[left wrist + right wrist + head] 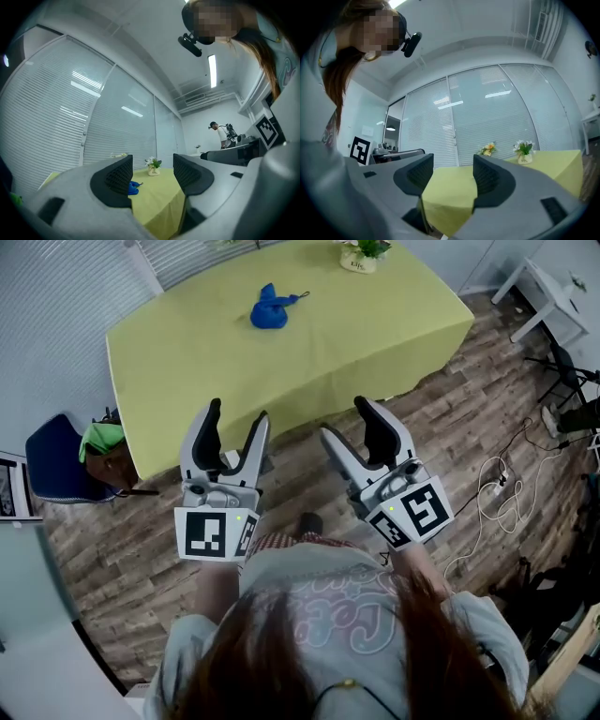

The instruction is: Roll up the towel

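Note:
A crumpled blue towel lies on the yellow-green tablecloth of the table, toward its far side. In the left gripper view the blue towel peeks out beside the left jaw. My left gripper hangs open in front of the table's near edge, well short of the towel, with nothing between its jaws. To its right my right gripper is also open and empty, over the wooden floor. The left gripper and the right gripper both point almost level at the table.
A small pot of flowers stands at the table's far edge. A blue chair with a green cloth sits left of the table. Cables trail on the wooden floor at the right, near a white table. A person stands far off.

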### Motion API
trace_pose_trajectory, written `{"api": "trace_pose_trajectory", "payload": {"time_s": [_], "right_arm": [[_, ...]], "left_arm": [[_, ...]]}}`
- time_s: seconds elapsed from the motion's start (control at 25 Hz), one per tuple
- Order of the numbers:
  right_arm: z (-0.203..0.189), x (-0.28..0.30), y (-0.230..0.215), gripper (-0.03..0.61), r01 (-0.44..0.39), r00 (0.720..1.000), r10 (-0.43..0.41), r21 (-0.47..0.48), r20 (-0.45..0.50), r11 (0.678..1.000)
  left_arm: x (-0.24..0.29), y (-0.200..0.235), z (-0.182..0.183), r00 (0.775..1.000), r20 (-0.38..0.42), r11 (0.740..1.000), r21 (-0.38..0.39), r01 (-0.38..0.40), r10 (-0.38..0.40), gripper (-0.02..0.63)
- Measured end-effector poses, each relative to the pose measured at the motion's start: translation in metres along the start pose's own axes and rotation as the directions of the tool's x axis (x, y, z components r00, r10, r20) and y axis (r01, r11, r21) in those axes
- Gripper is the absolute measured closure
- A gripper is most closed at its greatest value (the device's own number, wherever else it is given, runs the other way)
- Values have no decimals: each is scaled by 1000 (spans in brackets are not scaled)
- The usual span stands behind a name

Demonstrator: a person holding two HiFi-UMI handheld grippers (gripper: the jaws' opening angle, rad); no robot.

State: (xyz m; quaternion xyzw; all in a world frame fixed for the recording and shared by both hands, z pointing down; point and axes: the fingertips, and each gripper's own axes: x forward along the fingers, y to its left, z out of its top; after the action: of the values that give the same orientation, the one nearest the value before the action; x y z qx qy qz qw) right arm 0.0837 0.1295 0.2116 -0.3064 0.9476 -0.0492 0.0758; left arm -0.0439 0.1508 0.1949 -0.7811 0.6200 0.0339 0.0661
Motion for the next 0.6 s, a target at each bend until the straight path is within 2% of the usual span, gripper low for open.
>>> {"api": "trace_pose_trajectory", "payload": {"time_s": [0.24,0.6], "right_arm": [[-7,7,6,334,-49,999,49,-4,-10,999],[-2,12,6,334,-54,999,54,-1,4,999]], "left_arm": [[-3,10,-7,1000,-17,1000,-4,-26,25,371],[1,12,-1,1000,-10,1000,2,-22,22,373]]}}
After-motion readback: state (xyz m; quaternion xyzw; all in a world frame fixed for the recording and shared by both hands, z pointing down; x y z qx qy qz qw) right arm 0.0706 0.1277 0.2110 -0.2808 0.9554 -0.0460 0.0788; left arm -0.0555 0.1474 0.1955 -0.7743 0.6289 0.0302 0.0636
